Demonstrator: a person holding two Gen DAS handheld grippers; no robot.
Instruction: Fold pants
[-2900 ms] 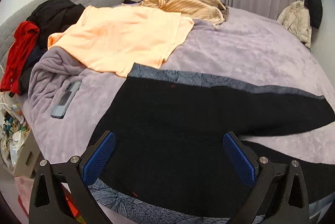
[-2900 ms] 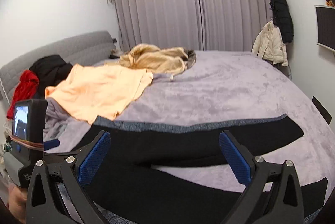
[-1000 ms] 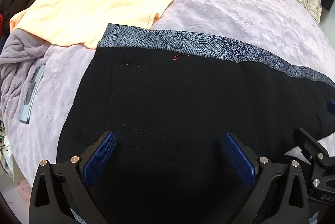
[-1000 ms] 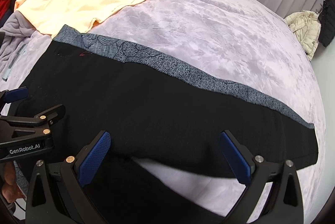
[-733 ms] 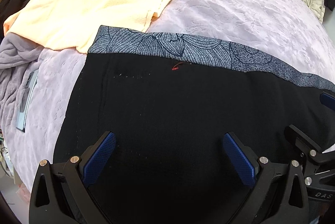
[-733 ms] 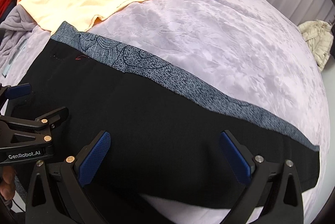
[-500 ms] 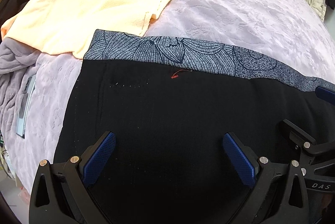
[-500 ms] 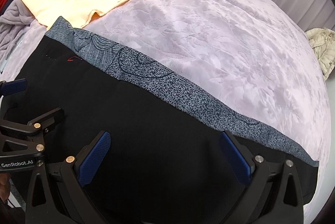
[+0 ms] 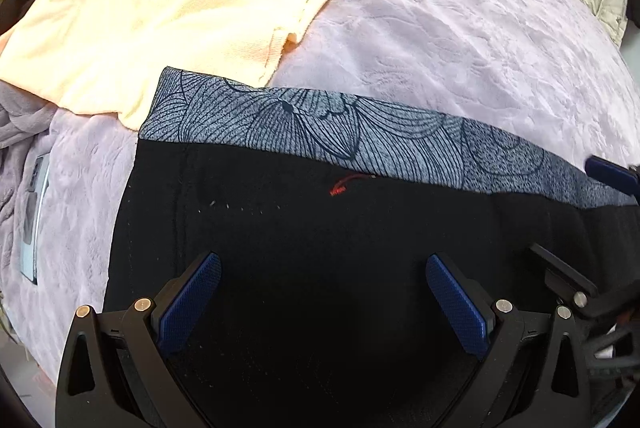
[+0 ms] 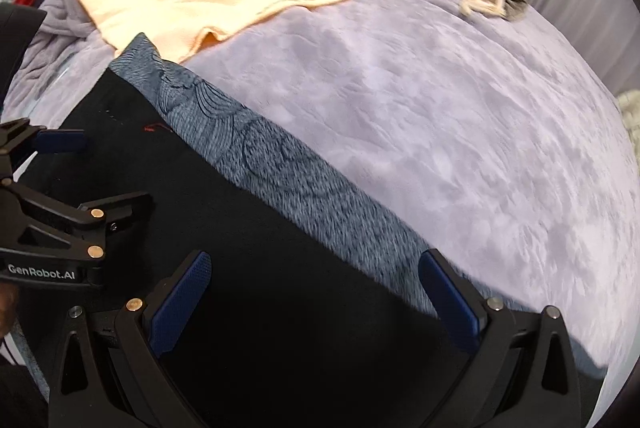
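While both grippers' fingers gape wide over the pants (image 9: 320, 268), only the left view shows a phone (image 9: 34, 224) — at the bed's edge.

**One brand name readable**

The only legible text is "GenRobot.AI", printed in white on the black body of the left gripper (image 10: 60, 188), which shows at the left edge of the right wrist view. The lettering sits low on that body, just under two brass-coloured screws. In the left wrist view no lettering can be made out on the right gripper (image 9: 600, 228) at the right edge. The small red mark on the black pants (image 9: 320, 268) is too small to read.
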